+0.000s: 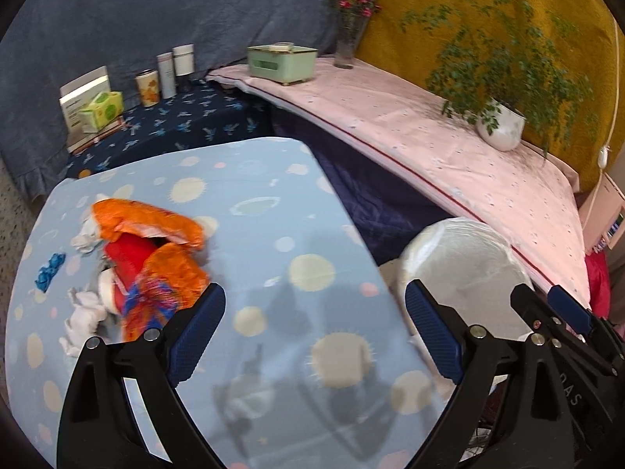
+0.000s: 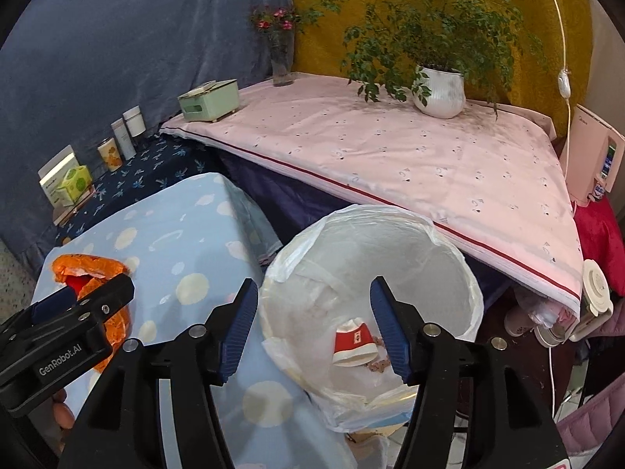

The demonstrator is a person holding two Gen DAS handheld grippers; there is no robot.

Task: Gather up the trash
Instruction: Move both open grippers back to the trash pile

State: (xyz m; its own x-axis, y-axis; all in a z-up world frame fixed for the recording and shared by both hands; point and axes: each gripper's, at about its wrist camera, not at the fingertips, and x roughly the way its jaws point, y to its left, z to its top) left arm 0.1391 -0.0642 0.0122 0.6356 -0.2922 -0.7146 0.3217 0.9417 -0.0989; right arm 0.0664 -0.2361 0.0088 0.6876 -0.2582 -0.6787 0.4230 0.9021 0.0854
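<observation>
Trash lies at the left of the left wrist view: an orange wrapper (image 1: 150, 265) torn open over something red, crumpled white tissues (image 1: 84, 318) under and beside it, and a small blue scrap (image 1: 49, 271) near the left edge, all on the light blue spotted cloth (image 1: 273, 195); in the middle of this view the left gripper (image 1: 314, 332) stands with its jaws wide apart and nothing between them, above bare cloth, to the right of the wrapper and apart from it; at the right, the bin (image 1: 461, 258) with its white plastic liner sits just beside the cloth's edge.

In the right wrist view the right gripper (image 2: 314, 328) has its jaws parted, holding nothing, over the mouth of the bin; a red and white paper cup (image 2: 353, 342) already lies inside on the liner, with some small brown bits beside it.

What could go wrong, as I judge: the wrapper is loose and torn, so a pinch on one flap may lift only a part, and the red content or the tissues may fall back; also the two grippers are near each other and could collide if both go to the pile; the thin liner could catch on a finger.

Readable writing: "GenRobot.AI" on the left gripper's body at the lower left of the right wrist view; the boxes on the far shelf have labels too small to read.
</observation>
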